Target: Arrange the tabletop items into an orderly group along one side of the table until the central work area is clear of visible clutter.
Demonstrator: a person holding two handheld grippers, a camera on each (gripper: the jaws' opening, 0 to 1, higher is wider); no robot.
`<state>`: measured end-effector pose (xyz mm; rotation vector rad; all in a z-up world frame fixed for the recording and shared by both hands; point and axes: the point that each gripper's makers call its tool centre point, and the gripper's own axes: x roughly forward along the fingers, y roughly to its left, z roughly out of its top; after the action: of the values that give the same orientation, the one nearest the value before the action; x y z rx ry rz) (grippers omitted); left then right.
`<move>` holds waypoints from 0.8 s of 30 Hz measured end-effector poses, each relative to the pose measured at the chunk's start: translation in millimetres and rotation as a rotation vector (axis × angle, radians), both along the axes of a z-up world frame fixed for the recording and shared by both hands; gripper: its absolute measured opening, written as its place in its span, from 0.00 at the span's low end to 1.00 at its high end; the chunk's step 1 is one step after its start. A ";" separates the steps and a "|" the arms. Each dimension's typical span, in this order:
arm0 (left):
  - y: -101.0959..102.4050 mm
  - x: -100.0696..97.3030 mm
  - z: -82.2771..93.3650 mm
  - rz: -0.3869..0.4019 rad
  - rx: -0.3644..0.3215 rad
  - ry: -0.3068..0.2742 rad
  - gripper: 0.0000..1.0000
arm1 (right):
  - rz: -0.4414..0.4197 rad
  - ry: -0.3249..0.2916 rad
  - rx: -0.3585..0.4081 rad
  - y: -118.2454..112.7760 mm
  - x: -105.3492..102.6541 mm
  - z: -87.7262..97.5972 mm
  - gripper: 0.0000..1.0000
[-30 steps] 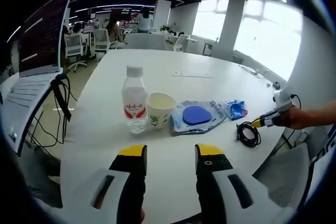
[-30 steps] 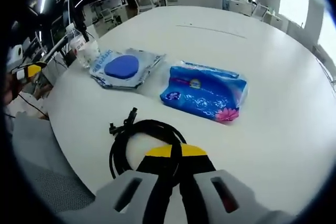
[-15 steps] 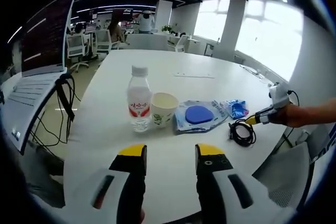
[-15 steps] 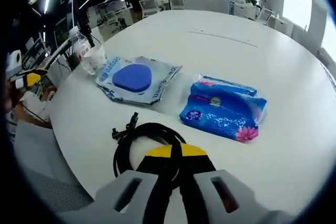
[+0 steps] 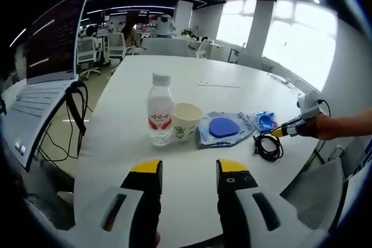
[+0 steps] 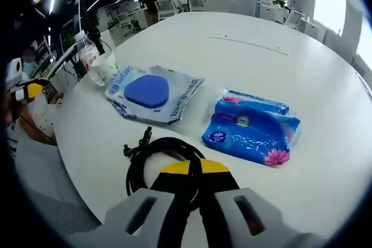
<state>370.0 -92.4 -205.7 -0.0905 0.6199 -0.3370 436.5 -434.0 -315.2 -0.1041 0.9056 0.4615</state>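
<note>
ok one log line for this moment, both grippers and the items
left gripper open, empty | right gripper shut on black cable | bottle, cup, blue pouch, tissue pack in row on table

Cable coil (image 6: 157,158) near loop hidden behind right gripper (image 6: 193,169).

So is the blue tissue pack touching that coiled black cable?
Apart. The right gripper view shows bare white table between the tissue pack and the black cable, which the right gripper is shut on.
</note>
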 end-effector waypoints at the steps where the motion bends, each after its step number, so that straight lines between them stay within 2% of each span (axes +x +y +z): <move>1: 0.0 -0.4 0.5 0.002 -0.001 0.000 0.36 | 0.003 -0.001 -0.001 -0.1 0.1 -0.2 0.01; 11: -4.8 5.8 -0.1 -0.018 -0.005 -0.001 0.36 | 0.036 -0.012 -0.037 2.5 -4.8 6.5 0.05; 19: -11.2 13.1 5.3 -0.027 -0.010 -0.019 0.36 | 0.035 -0.031 -0.029 5.3 -9.5 20.2 0.04; 24: -14.4 15.2 5.9 -0.033 -0.004 -0.023 0.37 | 0.023 -0.067 0.005 7.0 -9.7 37.5 0.07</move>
<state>385.2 -106.8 -199.8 -0.0803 0.5983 -0.3712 426.7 -427.0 -277.7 -0.1249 0.8382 0.4786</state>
